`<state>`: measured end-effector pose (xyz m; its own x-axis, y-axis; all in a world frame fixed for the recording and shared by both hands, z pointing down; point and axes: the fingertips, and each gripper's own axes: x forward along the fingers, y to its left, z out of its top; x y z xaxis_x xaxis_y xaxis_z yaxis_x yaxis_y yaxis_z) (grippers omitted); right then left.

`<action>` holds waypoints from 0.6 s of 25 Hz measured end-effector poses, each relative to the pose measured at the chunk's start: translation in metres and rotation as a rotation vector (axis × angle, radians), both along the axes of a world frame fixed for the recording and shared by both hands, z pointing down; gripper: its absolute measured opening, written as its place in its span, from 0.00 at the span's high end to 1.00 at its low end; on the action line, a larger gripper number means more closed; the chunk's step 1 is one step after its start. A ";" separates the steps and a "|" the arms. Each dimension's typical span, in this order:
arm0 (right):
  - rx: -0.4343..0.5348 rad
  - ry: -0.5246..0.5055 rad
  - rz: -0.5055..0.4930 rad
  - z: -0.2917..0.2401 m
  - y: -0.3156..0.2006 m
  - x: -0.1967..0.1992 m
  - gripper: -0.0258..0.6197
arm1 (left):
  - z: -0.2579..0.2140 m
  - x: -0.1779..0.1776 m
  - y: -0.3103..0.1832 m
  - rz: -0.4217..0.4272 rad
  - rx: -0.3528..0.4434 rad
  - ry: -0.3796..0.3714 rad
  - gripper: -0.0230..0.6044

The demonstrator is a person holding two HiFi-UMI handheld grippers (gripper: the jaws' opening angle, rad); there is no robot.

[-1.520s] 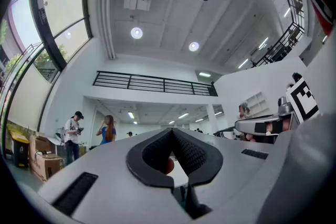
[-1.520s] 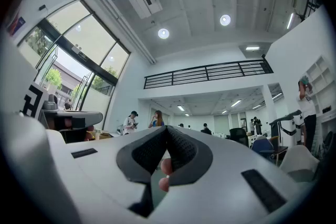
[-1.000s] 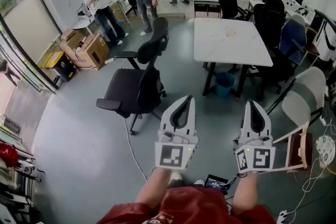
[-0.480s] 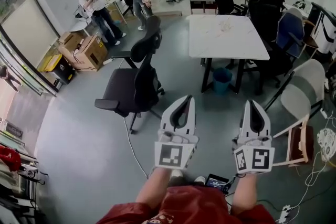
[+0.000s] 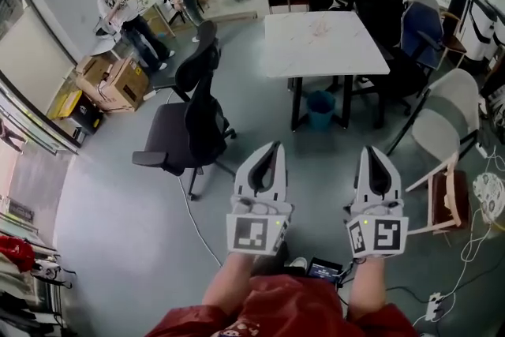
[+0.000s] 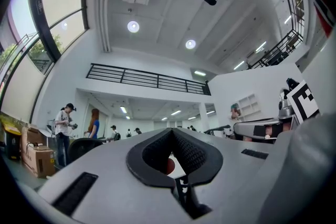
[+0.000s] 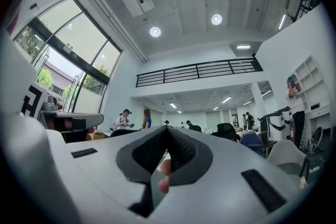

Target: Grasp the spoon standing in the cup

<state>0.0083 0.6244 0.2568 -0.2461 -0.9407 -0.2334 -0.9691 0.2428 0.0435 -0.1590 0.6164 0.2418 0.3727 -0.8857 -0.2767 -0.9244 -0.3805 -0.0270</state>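
Head view — left hand-held gripper (image 5: 274, 146) and right hand-held gripper (image 5: 369, 150), both closed, over grey floor (image 5: 118, 233).

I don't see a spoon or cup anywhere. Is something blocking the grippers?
No spoon or cup shows in any view, so blocking cannot be judged. The left hand-held gripper and right hand-held gripper hang shut over bare floor; a black chair stands ahead-left.

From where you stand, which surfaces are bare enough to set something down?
The white square table top looks bare. The grey floor is open left of the black office chair, up to the brown cardboard boxes. It is crowded at the dark chairs behind the table, and at the white chair and cables on the right.
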 end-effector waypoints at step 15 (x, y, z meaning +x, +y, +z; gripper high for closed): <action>0.014 0.039 -0.002 0.000 -0.048 0.003 0.94 | 0.004 0.006 -0.050 0.010 0.020 0.016 0.95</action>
